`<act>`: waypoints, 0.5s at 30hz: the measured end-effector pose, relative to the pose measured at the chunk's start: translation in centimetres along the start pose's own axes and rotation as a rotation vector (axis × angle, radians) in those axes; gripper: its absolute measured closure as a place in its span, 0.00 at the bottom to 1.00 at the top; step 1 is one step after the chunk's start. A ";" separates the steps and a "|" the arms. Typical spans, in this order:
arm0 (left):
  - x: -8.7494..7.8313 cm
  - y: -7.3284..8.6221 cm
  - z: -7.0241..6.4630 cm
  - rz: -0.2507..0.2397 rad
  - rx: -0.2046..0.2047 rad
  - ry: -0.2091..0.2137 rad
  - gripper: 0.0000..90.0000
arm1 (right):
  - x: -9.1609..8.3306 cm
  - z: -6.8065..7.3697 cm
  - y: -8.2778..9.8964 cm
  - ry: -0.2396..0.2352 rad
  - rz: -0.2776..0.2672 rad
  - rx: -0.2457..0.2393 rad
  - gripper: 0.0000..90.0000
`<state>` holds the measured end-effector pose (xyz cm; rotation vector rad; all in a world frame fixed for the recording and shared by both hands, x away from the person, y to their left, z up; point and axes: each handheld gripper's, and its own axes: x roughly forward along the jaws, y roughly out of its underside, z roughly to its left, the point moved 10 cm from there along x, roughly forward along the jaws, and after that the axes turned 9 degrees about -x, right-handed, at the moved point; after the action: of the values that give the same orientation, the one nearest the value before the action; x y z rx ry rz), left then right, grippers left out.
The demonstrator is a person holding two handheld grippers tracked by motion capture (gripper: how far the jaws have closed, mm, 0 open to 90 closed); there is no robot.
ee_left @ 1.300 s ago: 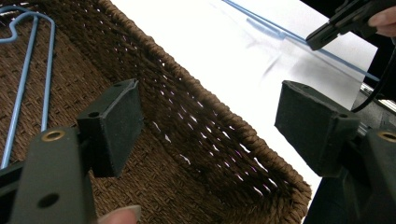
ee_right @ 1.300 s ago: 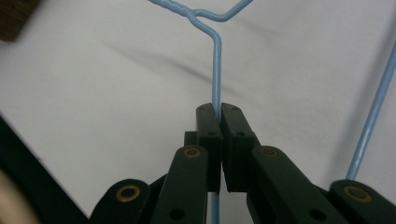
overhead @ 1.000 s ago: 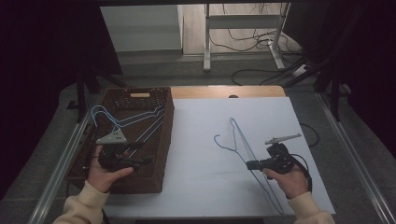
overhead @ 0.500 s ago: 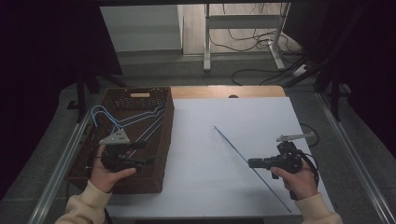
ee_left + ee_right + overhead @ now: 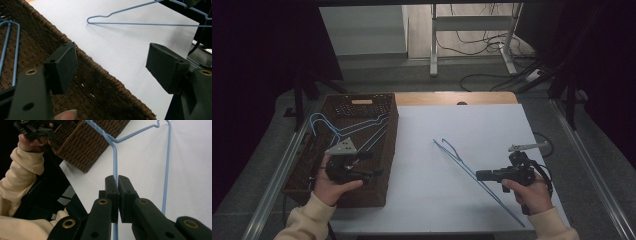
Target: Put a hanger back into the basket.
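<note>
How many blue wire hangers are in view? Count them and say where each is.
At least 3: one hanger gripped in the right gripper over the white sheet, tilted on edge; at least two overlapping hangers in the brown basket. More may lie hidden there.

Thin blue wire hanger [image 5: 472, 172], tilted on edge over white tabletop [image 5: 427, 150]
</note>
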<state>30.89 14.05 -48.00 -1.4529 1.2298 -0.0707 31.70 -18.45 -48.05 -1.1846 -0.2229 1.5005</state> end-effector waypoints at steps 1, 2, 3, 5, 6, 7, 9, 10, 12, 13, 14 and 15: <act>0.1 0.0 0.0 0.003 0.008 0.000 0.28 | 0.0 0.0 0.0 -0.002 -0.001 0.000 0.97; 0.1 -0.1 -0.1 0.003 0.006 0.001 0.28 | 0.0 0.1 0.0 -0.004 -0.003 -0.001 0.97; 0.2 -0.1 -0.2 0.004 0.010 0.001 0.28 | 0.0 0.1 -0.1 -0.006 -0.003 -0.002 0.97; 0.3 -0.2 -0.4 0.007 0.015 0.004 0.28 | -0.1 0.2 -0.1 -0.010 -0.006 -0.005 0.97; 0.5 -0.3 -0.5 0.009 0.020 0.005 0.28 | -0.1 0.3 -0.2 -0.014 -0.006 -0.007 0.97; 0.7 -0.4 -0.7 0.011 0.024 0.007 0.28 | -0.1 0.4 -0.2 -0.018 -0.007 -0.011 0.97; 1.3 -0.8 -1.0 0.018 0.041 0.003 0.29 | -0.2 0.6 -0.4 -0.025 -0.010 -0.014 0.97; 1.5 -0.9 -1.2 0.021 0.048 0.001 0.29 | -0.2 0.7 -0.4 -0.031 -0.012 -0.014 0.97; 2.3 -1.3 -1.8 0.032 0.066 0.007 0.29 | -0.2 0.9 -0.5 -0.042 -0.015 -0.014 0.97; 2.6 -1.4 -2.0 0.035 0.073 0.009 0.29 | -0.2 0.9 -0.5 -0.048 -0.018 -0.014 0.97; 3.0 -1.6 -2.3 0.041 0.083 0.010 0.29 | -0.2 1.0 -0.5 -0.050 -0.020 -0.015 0.97; 3.4 -1.8 -2.6 0.046 0.093 0.011 0.29 | -0.3 1.0 -0.5 -0.056 -0.022 -0.015 0.97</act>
<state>31.84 9.48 -47.76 -1.3455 1.2524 -0.1037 31.21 -18.01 -47.04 -1.1493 -0.2844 1.5166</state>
